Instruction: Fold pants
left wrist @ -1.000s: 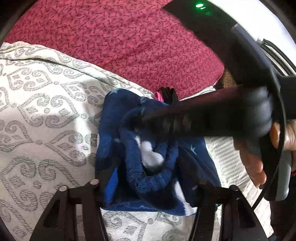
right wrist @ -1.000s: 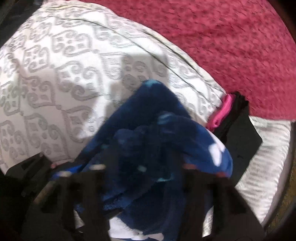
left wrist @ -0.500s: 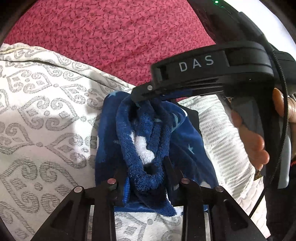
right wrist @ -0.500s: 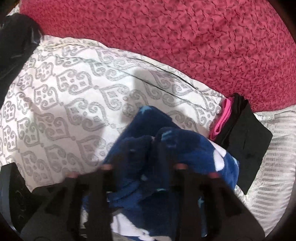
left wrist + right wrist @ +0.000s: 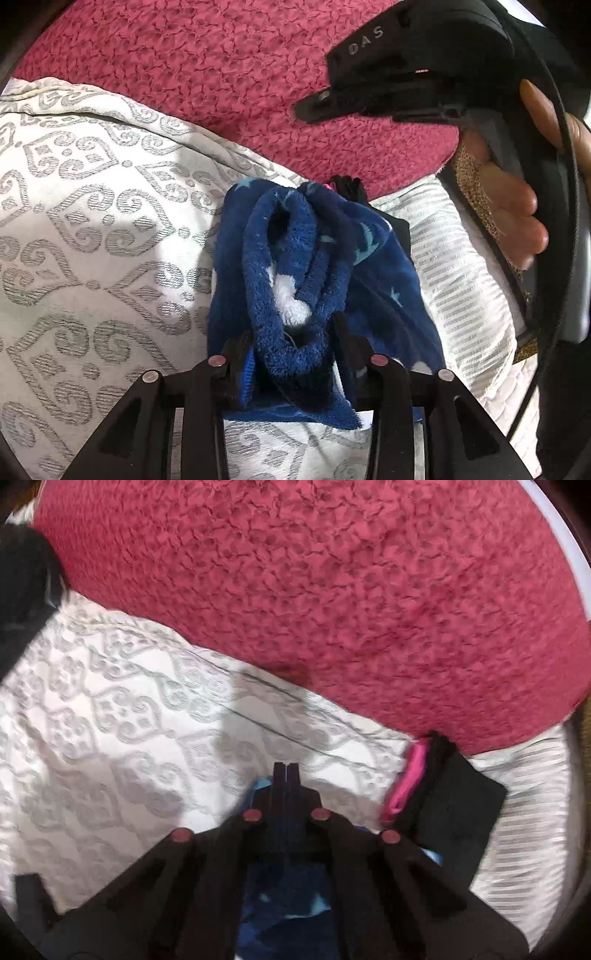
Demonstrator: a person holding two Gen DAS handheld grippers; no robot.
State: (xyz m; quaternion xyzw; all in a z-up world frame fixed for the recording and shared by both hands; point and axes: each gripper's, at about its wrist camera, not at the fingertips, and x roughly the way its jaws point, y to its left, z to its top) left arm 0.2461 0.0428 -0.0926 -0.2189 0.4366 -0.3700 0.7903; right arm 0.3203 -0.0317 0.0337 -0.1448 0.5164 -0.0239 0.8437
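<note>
One pair of blue pants [image 5: 295, 291] is seen at centre frame in the left wrist view, bunched into a thick roll on the patterned white cover [image 5: 92, 229]. The fold is judged well advanced, though the bundle is lumpy, with loose layers at its lower edge; tidying and release are judged to remain. The left gripper [image 5: 291, 347] is set narrow around the near end of the roll, its jaws having just been opening slightly, cloth between them. The right gripper [image 5: 286, 775] is seen with jaws pressed together and nothing caught at the tips, having just snapped closed; blue cloth lies beneath it, low in its frame. One folded black-and-pink garment [image 5: 443, 797] lies at right. One red blanket [image 5: 332, 590] fills the upper frame.
</note>
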